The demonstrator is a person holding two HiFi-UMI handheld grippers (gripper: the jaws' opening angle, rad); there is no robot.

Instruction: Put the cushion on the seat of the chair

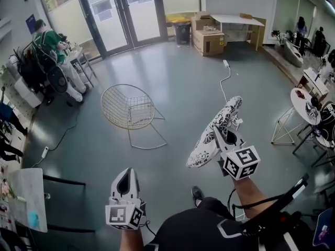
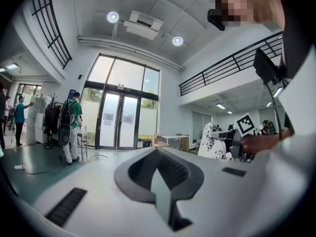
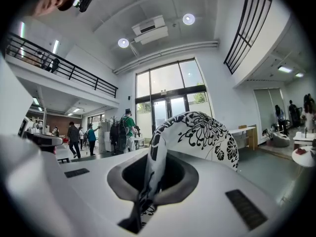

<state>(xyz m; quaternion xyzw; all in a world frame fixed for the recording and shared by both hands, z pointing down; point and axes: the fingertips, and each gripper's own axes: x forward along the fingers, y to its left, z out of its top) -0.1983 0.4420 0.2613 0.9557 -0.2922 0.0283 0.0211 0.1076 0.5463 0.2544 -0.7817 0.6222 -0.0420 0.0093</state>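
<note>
A wire-frame chair [image 1: 128, 109] stands on the grey floor ahead and a little left, its seat bare. The cushion [image 1: 214, 132], white with black flowers, hangs in the air to the chair's right, tilted with its far end up. My right gripper [image 1: 226, 137] is shut on its near edge. The right gripper view shows the cushion [image 3: 197, 132] curving up from the pinched jaws of the right gripper [image 3: 155, 154]. My left gripper [image 1: 125, 184] is low and nearer to me, shut, with nothing in it [image 2: 159, 154]. From it I see the cushion [image 2: 210, 142] at right.
Cardboard boxes [image 1: 208, 41], a bin [image 1: 182, 33] and a white table [image 1: 238, 21] stand by the far wall. A cable [image 1: 226, 75] lies on the floor beyond the cushion. A round table [image 1: 306, 106] is at right. A person [image 1: 47, 41] stands by equipment at far left.
</note>
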